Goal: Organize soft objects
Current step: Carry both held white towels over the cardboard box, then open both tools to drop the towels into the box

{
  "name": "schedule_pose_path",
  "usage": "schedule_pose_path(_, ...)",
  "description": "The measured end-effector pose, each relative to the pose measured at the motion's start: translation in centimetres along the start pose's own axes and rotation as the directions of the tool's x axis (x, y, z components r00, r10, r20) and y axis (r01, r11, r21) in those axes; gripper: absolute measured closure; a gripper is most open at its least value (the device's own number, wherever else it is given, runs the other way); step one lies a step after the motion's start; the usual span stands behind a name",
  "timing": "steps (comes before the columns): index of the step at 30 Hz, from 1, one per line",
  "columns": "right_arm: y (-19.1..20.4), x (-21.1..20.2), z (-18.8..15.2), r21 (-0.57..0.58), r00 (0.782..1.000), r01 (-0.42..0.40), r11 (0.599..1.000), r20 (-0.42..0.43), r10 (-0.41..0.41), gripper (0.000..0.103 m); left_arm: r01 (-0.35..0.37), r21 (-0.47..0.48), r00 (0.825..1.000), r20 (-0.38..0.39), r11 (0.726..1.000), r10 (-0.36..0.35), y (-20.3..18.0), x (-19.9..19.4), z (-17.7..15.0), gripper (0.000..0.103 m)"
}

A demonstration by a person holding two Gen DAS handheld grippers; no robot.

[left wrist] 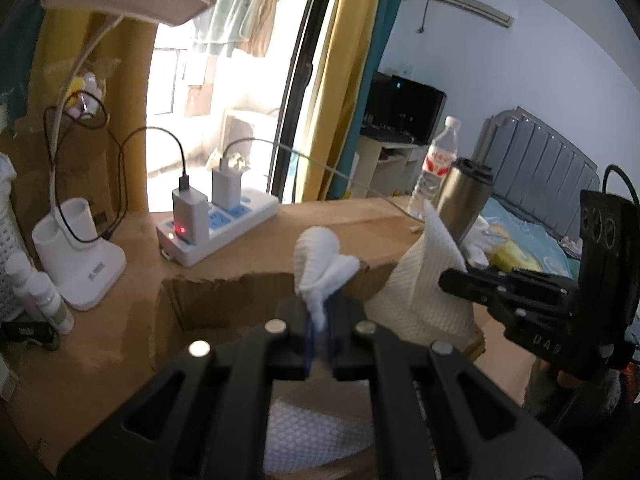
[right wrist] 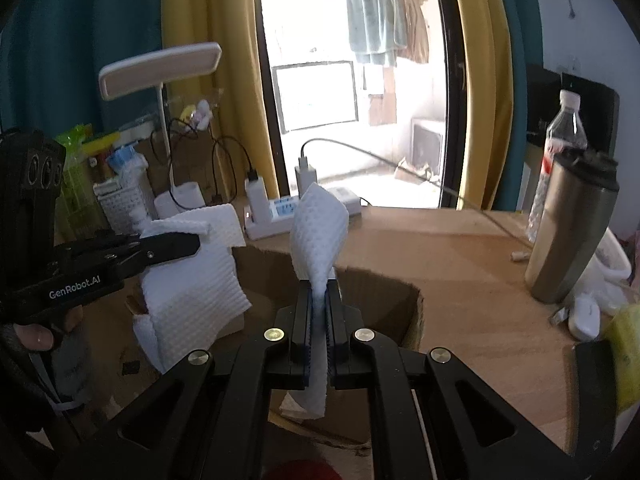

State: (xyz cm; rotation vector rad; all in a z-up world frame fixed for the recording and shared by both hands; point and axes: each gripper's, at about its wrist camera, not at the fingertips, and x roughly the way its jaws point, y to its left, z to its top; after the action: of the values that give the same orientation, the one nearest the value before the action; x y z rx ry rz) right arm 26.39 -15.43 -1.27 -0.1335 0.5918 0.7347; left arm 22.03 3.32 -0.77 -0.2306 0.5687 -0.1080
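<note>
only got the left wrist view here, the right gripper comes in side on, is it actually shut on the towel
Observer: Yes. The right wrist view shows the right gripper shut on the white towel, which stands up above the closed jaws.
Operator: anything hanging below it
Observer: A strip of the towel comes out behind the jaws and hangs over the open cardboard box.
Operator: whats right of the box, my view cuts it off
Observer: A steel tumbler stands on the cardboard surface, with a white mouse lying in front of it.
</note>
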Motion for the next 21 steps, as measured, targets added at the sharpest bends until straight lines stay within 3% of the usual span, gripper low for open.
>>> schedule_pose_path(13,0.6,3.3,-1.7,-0.002,0.991,-0.002,1.000,-0.136,0.002,0.096,-0.021,-0.015,0.989,-0.145,1.000,0.019,0.3,3.4,-1.6,0.095)
schedule_pose_path(16,0.9,4.1,-2.1,-0.008,0.984,-0.005,1.000,-0.181,0.003,0.095,-0.029,-0.017,0.979,-0.200,0.999,0.025,0.4,4.2,-2.0,0.088)
schedule_pose_path(21,1.6,3.9,-2.3,-0.021,0.981,-0.015,1.000,-0.193,0.011,0.068,-0.025,-0.024,0.973,-0.229,0.999,0.019,0.4,4.1,-2.1,0.073)
